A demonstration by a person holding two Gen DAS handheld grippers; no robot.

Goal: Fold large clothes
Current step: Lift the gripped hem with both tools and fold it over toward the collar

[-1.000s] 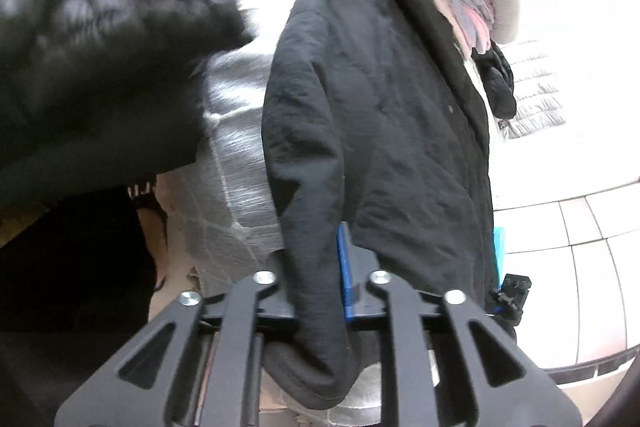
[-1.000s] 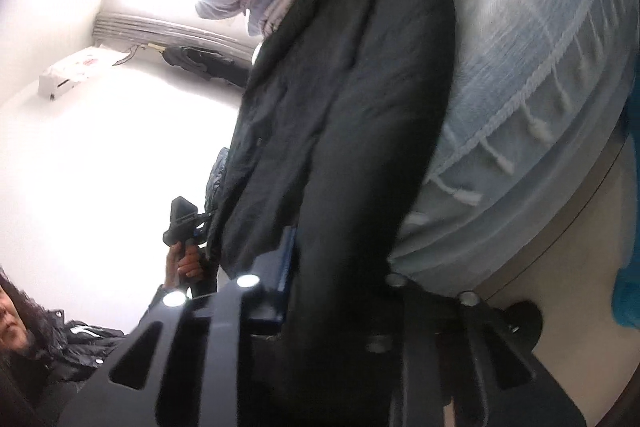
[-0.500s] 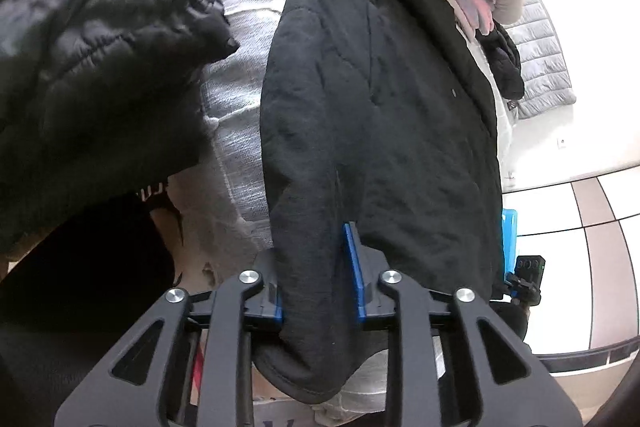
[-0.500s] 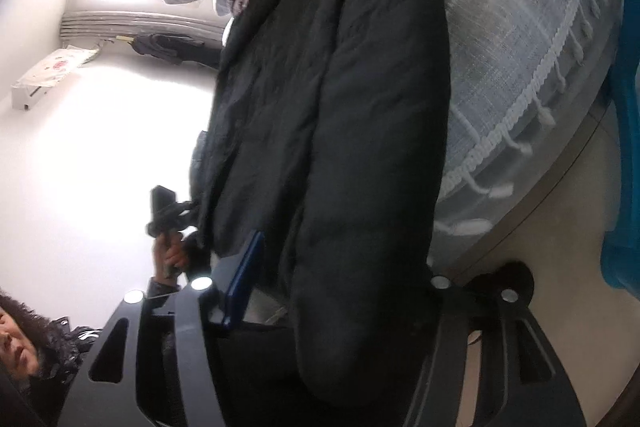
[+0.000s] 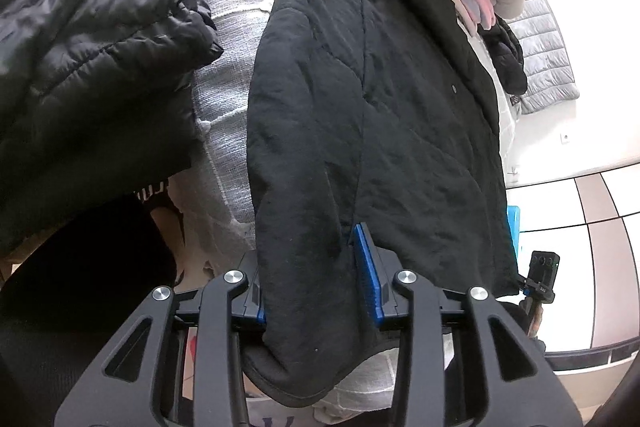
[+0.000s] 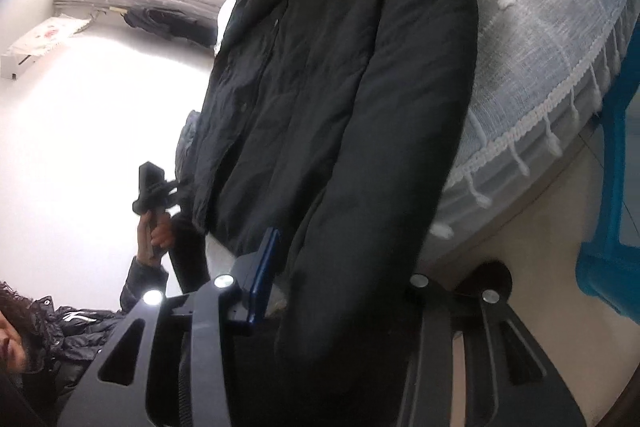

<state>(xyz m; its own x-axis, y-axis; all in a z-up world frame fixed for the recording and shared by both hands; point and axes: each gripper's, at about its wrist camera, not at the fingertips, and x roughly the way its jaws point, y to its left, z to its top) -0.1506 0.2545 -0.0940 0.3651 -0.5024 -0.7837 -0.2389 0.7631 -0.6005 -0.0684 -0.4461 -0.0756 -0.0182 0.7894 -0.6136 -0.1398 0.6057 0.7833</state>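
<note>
Left gripper (image 5: 316, 291) fingers spreading, blue pads (image 5: 368, 271) flanking the sleeve cuff of the black quilted coat (image 5: 372, 99) at lower centre of the frame, the right-hand pad seemingly just off the cloth. Right gripper (image 6: 344, 279) fingers closing with the coat's other sleeve (image 6: 384, 187) between them; whether they pinch it cannot be told. Coat lies stretched from bottom centre to top of both frames on the pale fringed bedspread (image 6: 560, 47), a black puffer jacket (image 5: 80, 47) at upper left in the left wrist view.
</note>
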